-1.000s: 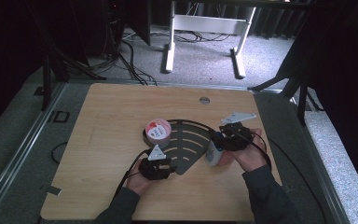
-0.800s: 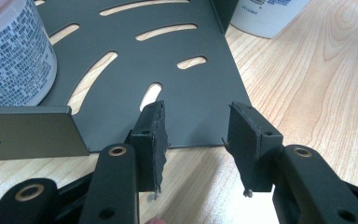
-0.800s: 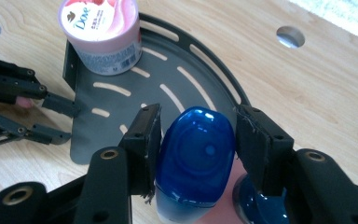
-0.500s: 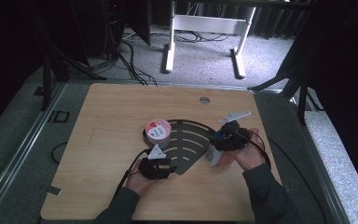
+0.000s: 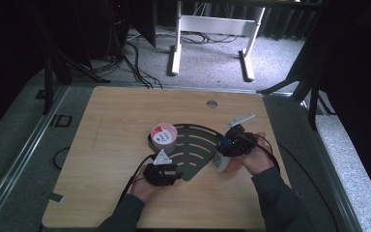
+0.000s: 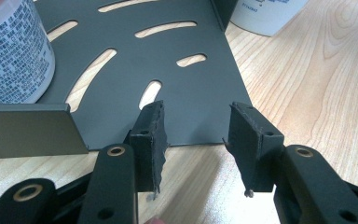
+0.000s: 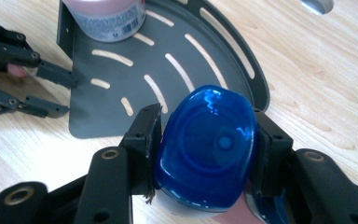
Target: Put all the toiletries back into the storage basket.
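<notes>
At the shelf's (image 5: 193, 150) four o'clock edge, right gripper (image 7: 205, 149) clamps the blue-capped bottle (image 7: 205, 154). Set it upright on the slotted plate, clear of the pink tub (image 5: 164, 135) at ten o'clock. Left gripper (image 6: 196, 135) hangs released at the six o'clock corner.

My right tongs (image 7: 205, 135) are black, and the bottle (image 7: 205, 149) between them has a glossy, bright blue cap over a white body. My left tongs (image 6: 198, 128) are black too, with brass-coloured rivets. The corner shelf (image 5: 193, 150) is matt dark grey, cut with curved slots. The tub (image 5: 164, 135) is pink, its label white with small dark print. The desk (image 5: 121, 116) is pale wood grain.
</notes>
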The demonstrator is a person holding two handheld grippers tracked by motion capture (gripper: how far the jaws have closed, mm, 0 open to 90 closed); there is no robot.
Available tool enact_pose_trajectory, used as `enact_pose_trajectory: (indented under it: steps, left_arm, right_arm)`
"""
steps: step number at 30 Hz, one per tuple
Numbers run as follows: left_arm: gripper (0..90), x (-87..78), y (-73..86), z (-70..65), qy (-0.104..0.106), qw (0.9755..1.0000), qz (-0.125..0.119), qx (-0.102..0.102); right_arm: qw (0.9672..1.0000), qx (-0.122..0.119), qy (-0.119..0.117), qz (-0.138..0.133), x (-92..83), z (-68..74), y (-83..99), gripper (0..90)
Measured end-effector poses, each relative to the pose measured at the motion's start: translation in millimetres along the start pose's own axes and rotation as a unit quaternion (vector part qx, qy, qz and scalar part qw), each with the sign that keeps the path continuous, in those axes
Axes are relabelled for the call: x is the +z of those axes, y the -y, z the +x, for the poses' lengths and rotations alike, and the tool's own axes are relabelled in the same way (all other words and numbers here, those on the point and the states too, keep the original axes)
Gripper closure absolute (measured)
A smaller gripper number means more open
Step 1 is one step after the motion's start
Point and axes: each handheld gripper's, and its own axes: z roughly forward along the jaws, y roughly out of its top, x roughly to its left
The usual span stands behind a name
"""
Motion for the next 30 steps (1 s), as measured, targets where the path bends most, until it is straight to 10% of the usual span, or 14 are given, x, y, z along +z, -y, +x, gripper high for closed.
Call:
enact_pose_trajectory:
  steps: [30]
  left_arm:
    - [55.6, -0.3, 0.1, 1.8, 0.004, 1.0, 0.0, -0.005]
  right_arm:
    - [0.9955, -0.042, -0.04, 0.076, 4.9, 7.5, 2.2, 46.4]
